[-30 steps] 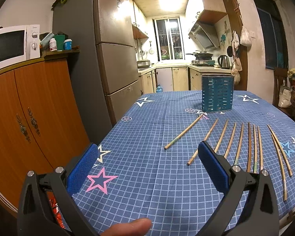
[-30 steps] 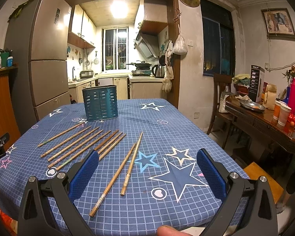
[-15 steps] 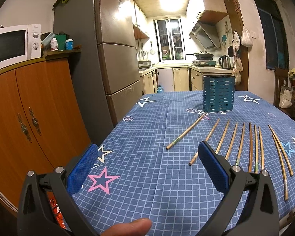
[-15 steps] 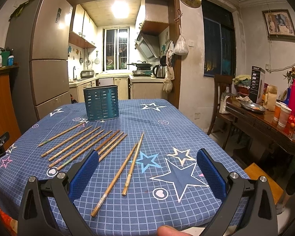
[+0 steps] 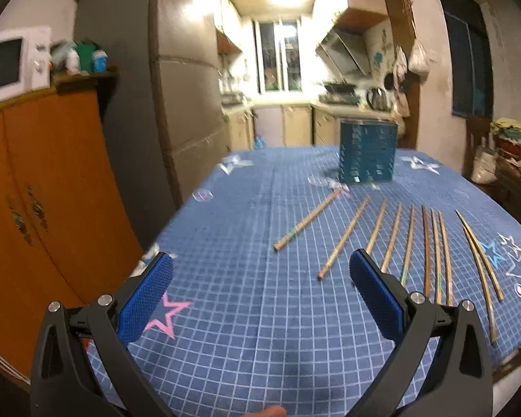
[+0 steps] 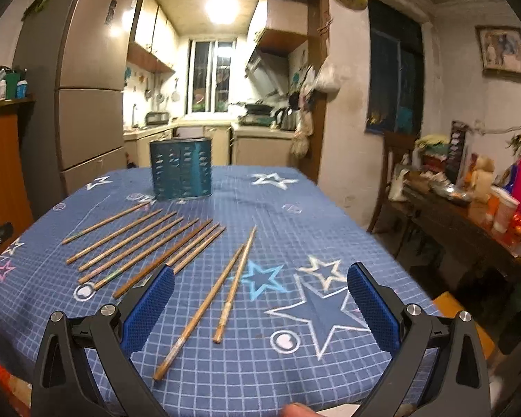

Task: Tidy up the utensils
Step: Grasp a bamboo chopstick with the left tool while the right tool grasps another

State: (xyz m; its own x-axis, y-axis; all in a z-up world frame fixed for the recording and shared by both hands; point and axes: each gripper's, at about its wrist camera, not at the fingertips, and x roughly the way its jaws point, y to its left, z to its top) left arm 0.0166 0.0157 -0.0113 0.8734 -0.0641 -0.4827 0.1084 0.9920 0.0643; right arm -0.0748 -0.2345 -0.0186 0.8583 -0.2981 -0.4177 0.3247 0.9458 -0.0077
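Nothing is sorted yet: the brown wooden chopsticks (image 6: pixel 146 246) all lie loose on the blue star-patterned tabletop (image 6: pixel 295 229), near the far teal slotted metal holder (image 6: pixel 180 168). Left tool (image 5: pixel 260 288) and right tool (image 6: pixel 260 292) gape wide, empty.

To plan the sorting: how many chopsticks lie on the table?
10 chopsticks: eight in a row before the blue holder, a pair apart on their right. None seems hidden.
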